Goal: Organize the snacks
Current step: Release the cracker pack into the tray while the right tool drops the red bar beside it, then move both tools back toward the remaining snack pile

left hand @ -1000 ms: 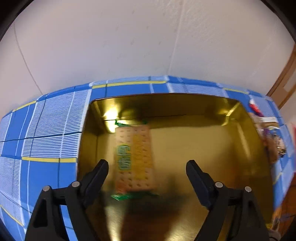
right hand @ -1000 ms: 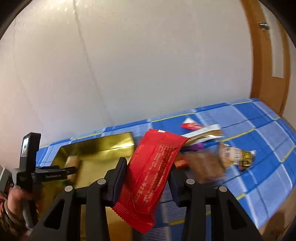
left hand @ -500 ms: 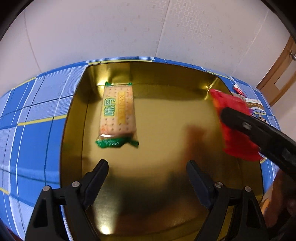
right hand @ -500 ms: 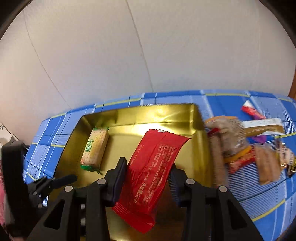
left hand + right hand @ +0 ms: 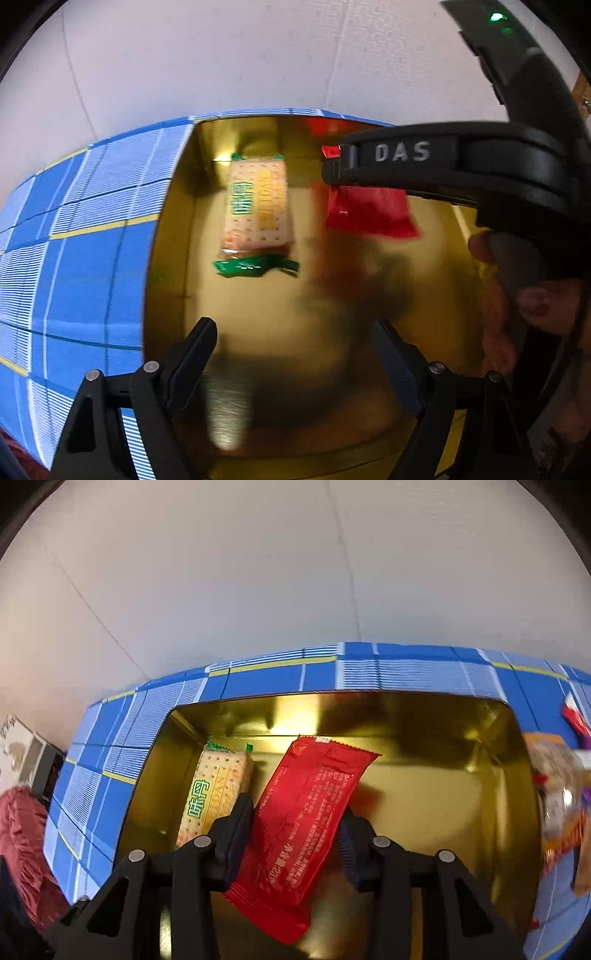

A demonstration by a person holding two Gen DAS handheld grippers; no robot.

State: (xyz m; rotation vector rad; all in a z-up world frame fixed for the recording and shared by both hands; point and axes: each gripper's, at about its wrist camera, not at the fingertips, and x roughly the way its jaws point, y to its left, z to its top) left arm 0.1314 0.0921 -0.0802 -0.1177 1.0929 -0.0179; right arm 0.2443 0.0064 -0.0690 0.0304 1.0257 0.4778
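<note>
A gold tin tray (image 5: 491, 797) (image 5: 173, 229) sits on a blue checked cloth. A cracker pack (image 5: 257, 206) (image 5: 212, 797) with green ends lies flat at the tray's far left. My right gripper (image 5: 295, 819) is shut on a red snack packet (image 5: 306, 823) and holds it over the tray, just right of the cracker pack. In the left wrist view the right gripper (image 5: 332, 173) reaches in from the right with the red packet (image 5: 369, 212) hanging under it. My left gripper (image 5: 291, 347) is open and empty above the tray's near side.
Several loose snack packets (image 5: 557, 797) lie on the cloth (image 5: 258, 679) right of the tray. A white wall stands close behind the table. A red fabric (image 5: 22, 834) and a small shelf (image 5: 26, 753) are at far left below table level.
My right gripper has carried the red packet left and further over the tray, close to the cracker pack. My left gripper has drawn lower and nearer to the tray, still open.
</note>
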